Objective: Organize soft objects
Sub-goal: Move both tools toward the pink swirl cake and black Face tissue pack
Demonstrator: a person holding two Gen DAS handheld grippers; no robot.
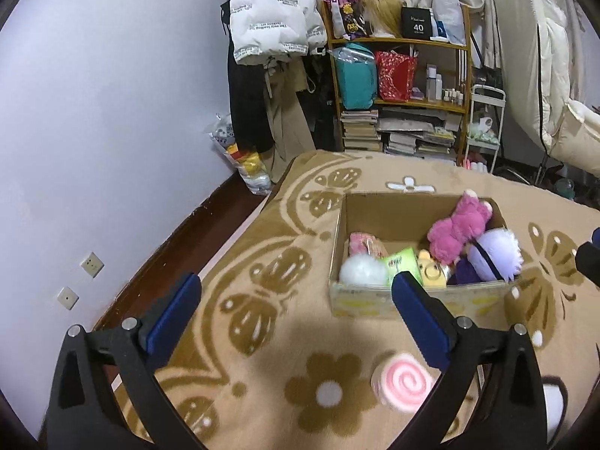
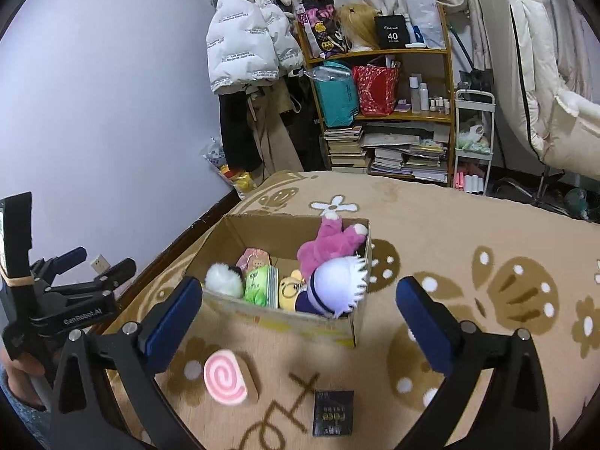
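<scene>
A cardboard box (image 1: pixel 375 302) (image 2: pixel 285 324) stands on the tan patterned blanket (image 1: pixel 285 225). It holds a pink plush (image 1: pixel 457 228) (image 2: pixel 330 242), a white-haired purple doll (image 1: pixel 491 255) (image 2: pixel 333 288), a white fluffy ball (image 1: pixel 362 272) (image 2: pixel 225 281), a green pack (image 1: pixel 403 262) (image 2: pixel 260 285) and a yellow plush (image 1: pixel 431 272) (image 2: pixel 290 288). A pink swirl roll toy (image 1: pixel 403 382) (image 2: pixel 227 378) lies on the blanket in front of the box. My left gripper (image 1: pixel 296 318) (image 2: pixel 90 262) is open and empty above the blanket. My right gripper (image 2: pixel 296 322) is open and empty in front of the box.
A small black packet (image 2: pixel 333 412) lies on the blanket near the roll toy. Behind the bed are a wooden shelf (image 1: pixel 401 41) with bags and books, hanging coats (image 1: pixel 270 11) and a white cart (image 1: pixel 483 127). The wall (image 1: pixel 93 112) is at left.
</scene>
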